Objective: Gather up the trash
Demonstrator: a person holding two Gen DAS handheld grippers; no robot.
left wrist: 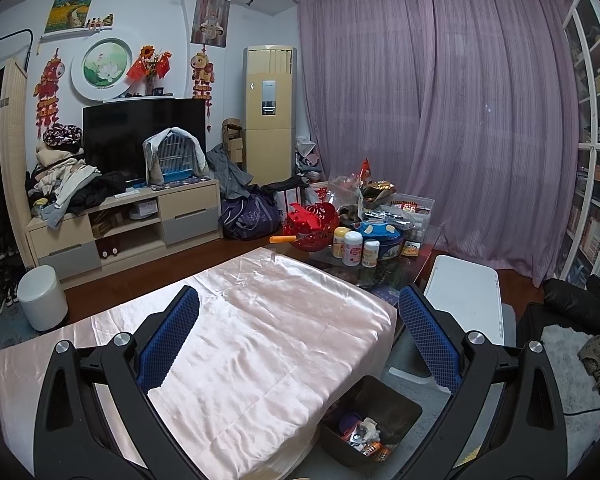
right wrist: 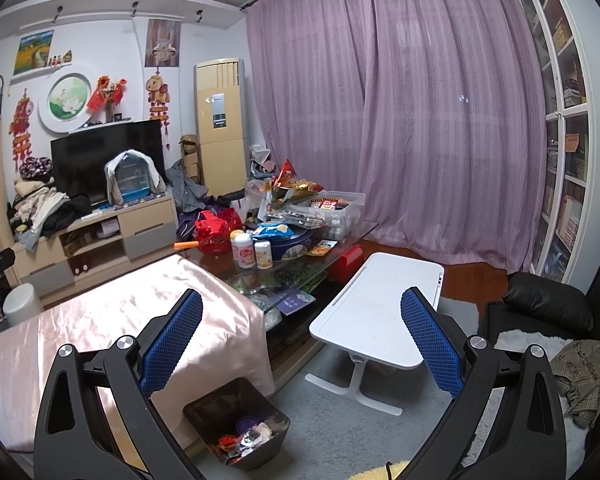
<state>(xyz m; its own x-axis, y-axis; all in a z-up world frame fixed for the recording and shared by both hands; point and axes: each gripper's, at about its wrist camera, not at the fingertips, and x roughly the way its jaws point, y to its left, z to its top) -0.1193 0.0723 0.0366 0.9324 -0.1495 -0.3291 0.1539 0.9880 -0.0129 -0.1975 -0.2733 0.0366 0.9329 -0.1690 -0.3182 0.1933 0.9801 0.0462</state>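
My left gripper (left wrist: 298, 300) hangs over the table draped in shiny pale pink satin cloth (left wrist: 260, 332), its blue textured pads spread wide with nothing between them. My right gripper (right wrist: 302, 304) is likewise spread wide and empty, held above the floor between that draped table and the small white plastic side table (right wrist: 376, 312) on its white T-shaped foot.

The dark brown square plastic bin (left wrist: 370, 420) sits on the grey carpet (right wrist: 340, 420) against the near corner of the draped table, at about five o'clock in my left view and six o'clock in my right (right wrist: 236, 424). Inside it lies a small heap of trash (right wrist: 244, 438): crumpled white paper, red and orange wrappers, something round and purple.

At twelve o'clock, beyond the pink cloth, the glass coffee table (right wrist: 340, 240) is crowded: a red openwork basket (left wrist: 312, 220), three white lidded jars (left wrist: 354, 246), a round blue tin (left wrist: 382, 236), a clear plastic box of packets (right wrist: 336, 206). Purple curtains (left wrist: 440, 120) hang behind it. At nine o'clock in my left view a white cylindrical pedal bin (left wrist: 42, 296) stands by the TV unit.
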